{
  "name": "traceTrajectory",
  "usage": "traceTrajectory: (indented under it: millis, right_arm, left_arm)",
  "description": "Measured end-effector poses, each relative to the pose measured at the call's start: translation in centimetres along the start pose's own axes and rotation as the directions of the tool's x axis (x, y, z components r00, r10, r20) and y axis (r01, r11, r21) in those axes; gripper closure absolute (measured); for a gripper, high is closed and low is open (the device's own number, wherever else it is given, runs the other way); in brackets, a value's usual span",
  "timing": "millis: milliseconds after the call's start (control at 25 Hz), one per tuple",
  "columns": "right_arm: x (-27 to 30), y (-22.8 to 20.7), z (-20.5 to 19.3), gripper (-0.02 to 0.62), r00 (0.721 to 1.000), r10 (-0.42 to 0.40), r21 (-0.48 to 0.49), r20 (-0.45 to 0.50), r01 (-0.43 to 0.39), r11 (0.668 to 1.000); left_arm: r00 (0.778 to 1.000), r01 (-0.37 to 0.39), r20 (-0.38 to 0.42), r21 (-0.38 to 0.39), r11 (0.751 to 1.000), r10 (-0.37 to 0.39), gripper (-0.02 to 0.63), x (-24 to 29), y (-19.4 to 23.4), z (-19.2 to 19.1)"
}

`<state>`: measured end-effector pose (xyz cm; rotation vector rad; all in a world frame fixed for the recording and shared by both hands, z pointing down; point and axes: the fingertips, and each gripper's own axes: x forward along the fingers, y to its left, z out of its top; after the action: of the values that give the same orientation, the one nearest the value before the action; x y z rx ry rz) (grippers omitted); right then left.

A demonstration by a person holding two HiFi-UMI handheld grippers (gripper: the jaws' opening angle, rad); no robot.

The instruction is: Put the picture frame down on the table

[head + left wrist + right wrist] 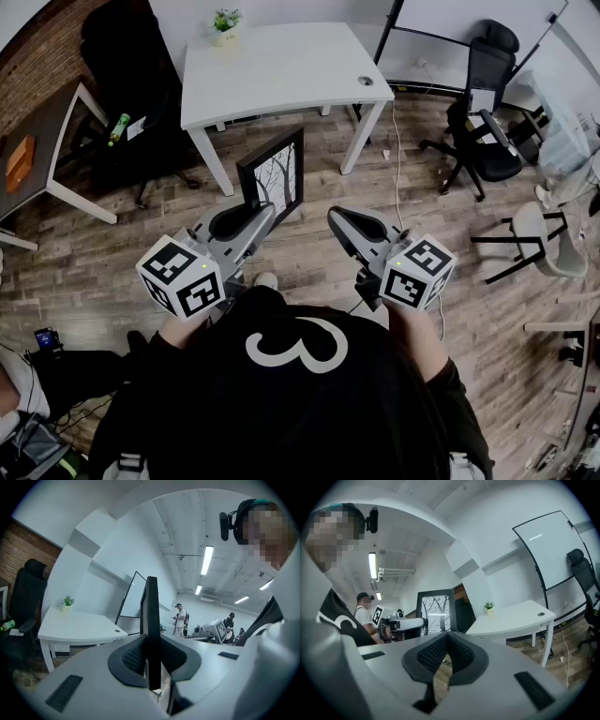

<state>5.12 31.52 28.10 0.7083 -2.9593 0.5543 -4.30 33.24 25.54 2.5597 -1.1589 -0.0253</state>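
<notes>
Picture frame (273, 178) in mid-air, upright and clamped near its lower edge by the left tool (255, 214), whose jaws are closed on the black moulding. The right tool (352, 225) is level beside it, jaws together with nothing between them. The white counter (281, 70) stands ahead across a stretch of wooden floor (309, 253), its top bare apart from a small potted plant (225, 23) at a far corner. The frame hangs above the floor, short of the counter's near edge and touching nothing but the tool. On this showing the frame is in hand. The carry to the counter, the setting-down and the release are not yet done.
</notes>
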Motion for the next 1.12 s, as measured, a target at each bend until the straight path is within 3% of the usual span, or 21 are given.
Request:
traceTrajectory:
  millis: [400, 680, 880, 1120]
  right_arm:
    - [3.2, 0.2, 0.3, 0.572, 0.999, -0.040, 0.011, -0.015, 0.040, 0.999]
    - [6.7, -1.7, 0.2, 0.572, 0.991, -0.130, 0.077, -0.016, 0.130, 0.988]
    - [8.8, -1.4, -0.4, 0.571, 0.992, -0.128, 0.119, -0.019, 0.129, 0.985]
    - [11.8, 0.7, -1.5, 0.572, 0.993, -0.110, 0.087, -0.045, 0.113, 0.990]
  left_arm:
    - [0.998, 0.050, -0.028, -0.021, 0.999, -0.051, 0.540, 0.0, 2.9, 0.7]
    - [0.994, 0.082, -0.065, -0.063, 0.995, -0.086, 0.540, -0.1, 7.1, 1.4]
    - [0.991, 0.100, -0.076, -0.093, 0.991, -0.107, 0.540, -1.0, 9.5, 1.1]
    - [0.991, 0.110, -0.061, -0.090, 0.990, -0.115, 0.540, -2.9, 12.2, 1.4]
